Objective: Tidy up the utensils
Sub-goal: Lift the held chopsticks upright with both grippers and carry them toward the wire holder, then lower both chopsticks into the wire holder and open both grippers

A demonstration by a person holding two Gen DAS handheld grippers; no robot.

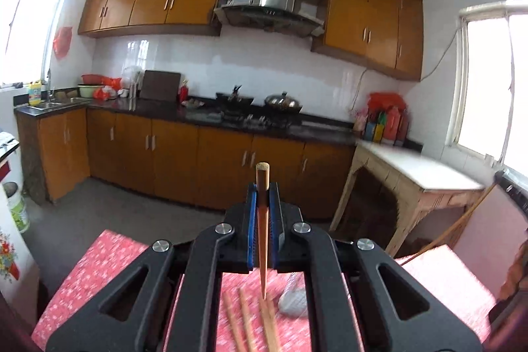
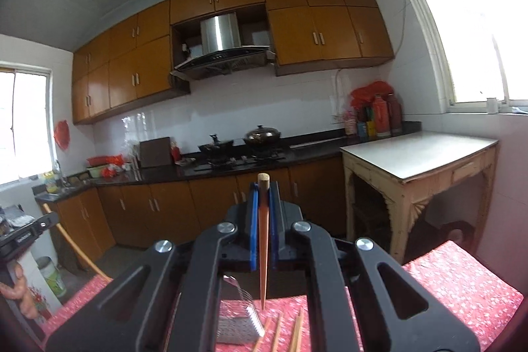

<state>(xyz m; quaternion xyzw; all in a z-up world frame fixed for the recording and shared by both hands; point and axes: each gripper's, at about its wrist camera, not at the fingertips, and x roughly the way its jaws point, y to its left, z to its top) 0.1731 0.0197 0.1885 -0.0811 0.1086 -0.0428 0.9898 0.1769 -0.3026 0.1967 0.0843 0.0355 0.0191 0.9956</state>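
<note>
My left gripper [image 1: 263,187] is shut on a reddish-brown wooden chopstick [image 1: 263,236], held upright above the red floral table [image 1: 99,272], its thick end sticking out past the fingertips. Several more chopsticks [image 1: 246,324] lie on the cloth below it, beside a metal mesh holder [image 1: 292,302]. My right gripper [image 2: 263,188] is shut on another chopstick [image 2: 263,253], also upright. Below it stands the metal mesh utensil holder [image 2: 239,322], with several loose chopsticks [image 2: 280,332] to its right.
The red floral table [image 2: 462,286] spans the foreground. A pale wooden side table [image 2: 419,154] stands at the right. Beyond are a dark counter with woks [image 2: 262,134], cabinets and a sink [image 1: 52,104]. The left gripper's body [image 2: 23,236] shows at the left edge.
</note>
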